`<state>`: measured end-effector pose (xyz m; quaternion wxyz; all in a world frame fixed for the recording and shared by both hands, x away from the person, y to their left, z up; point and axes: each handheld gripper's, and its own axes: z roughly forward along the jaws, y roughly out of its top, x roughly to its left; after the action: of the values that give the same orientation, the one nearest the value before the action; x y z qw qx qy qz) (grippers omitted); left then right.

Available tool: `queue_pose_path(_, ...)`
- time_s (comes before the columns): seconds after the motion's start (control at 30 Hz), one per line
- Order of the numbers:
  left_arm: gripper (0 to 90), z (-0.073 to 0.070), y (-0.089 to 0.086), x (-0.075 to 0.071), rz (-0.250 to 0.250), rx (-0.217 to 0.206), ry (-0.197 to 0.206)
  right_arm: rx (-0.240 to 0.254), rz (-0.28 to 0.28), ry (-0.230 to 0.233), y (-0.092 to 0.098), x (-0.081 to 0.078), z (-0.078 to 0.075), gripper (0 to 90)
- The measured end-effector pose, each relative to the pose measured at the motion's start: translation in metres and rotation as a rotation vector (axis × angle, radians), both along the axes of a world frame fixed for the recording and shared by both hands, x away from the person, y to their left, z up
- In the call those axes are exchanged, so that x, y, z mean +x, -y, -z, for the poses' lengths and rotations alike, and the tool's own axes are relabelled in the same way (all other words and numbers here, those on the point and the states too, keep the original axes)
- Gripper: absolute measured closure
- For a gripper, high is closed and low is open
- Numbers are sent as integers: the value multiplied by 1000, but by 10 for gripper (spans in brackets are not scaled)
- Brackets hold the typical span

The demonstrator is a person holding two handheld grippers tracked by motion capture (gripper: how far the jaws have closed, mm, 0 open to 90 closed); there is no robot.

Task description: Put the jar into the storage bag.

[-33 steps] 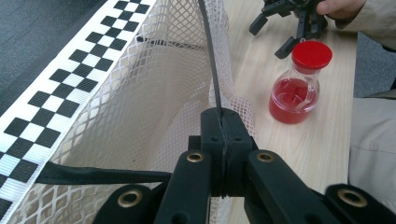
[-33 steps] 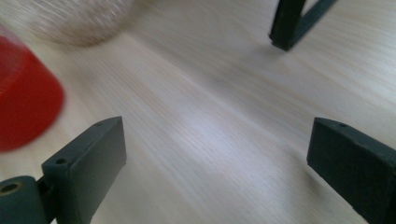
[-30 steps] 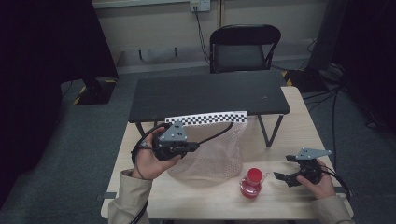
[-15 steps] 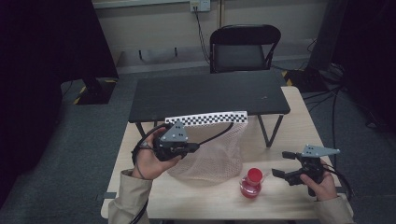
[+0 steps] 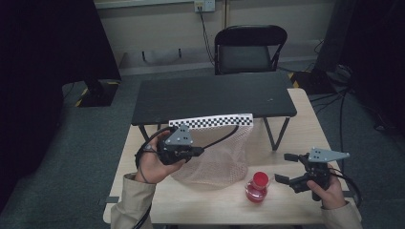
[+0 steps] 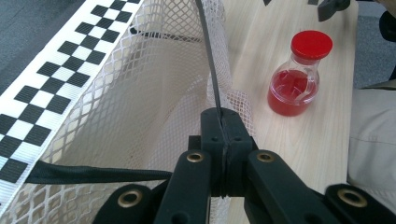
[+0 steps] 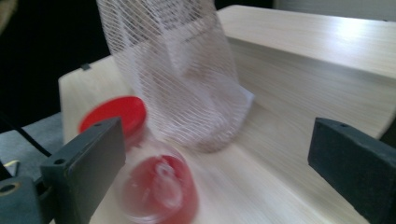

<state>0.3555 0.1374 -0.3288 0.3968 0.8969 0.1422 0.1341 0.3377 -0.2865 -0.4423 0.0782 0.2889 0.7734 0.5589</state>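
Bottle [image 5: 257, 188] is clear, half full of red liquid, red cap, standing just left of the wide-open right gripper [image 5: 288, 168]. Left gripper [image 6: 223, 126], held raised, pinches the mesh bag's [image 5: 217, 157] rim.

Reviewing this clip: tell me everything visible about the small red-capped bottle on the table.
The bottle is a small clear jug-shaped container with a round red cap, a short neck, a little side handle and a bulbous body about half full of red liquid. It looks like glass or clear plastic. It stands upright on the light wooden table, just right of the white mesh bag, apart from it. The open right claw is beside it, not touching; nothing grips it.
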Motion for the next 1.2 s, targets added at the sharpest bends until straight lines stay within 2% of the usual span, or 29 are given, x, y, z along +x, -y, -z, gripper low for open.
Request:
queue_pose_path(0.2,898,0,0,0,2,-1,-1,12,-56,5,-10,-5,-5,34)
queue_pose_path(0.3,898,1,0,0,2,-1,-2,41,-98,5,-14,-6,-5,70)
queue_pose_path(0.4,898,1,-1,1,4,-2,-6,1,-130,19,-20,-8,-4,72)
queue_pose_path(0.47,898,1,0,1,7,-1,-6,-2,-166,17,-25,-10,-4,80)
queue_pose_path(0.53,898,1,0,1,7,4,-6,-27,-186,28,-31,-11,-3,88)
queue_pose_path(0.6,898,1,0,0,8,3,-1,-23,-204,26,-35,-11,-1,113)
queue_pose_path(0.7,898,1,0,0,8,12,1,-53,-201,29,-39,-11,4,139)
queue_pose_path(0.93,897,1,0,0,10,13,1,-52,-235,31,-47,-11,12,254)
queue_pose_path(1.03,897,2,0,0,12,15,-2,-78,-234,29,-51,-10,16,286)
queue_pose_path(1.2,897,2,0,1,16,17,-3,-80,-220,44,-54,-10,19,442)
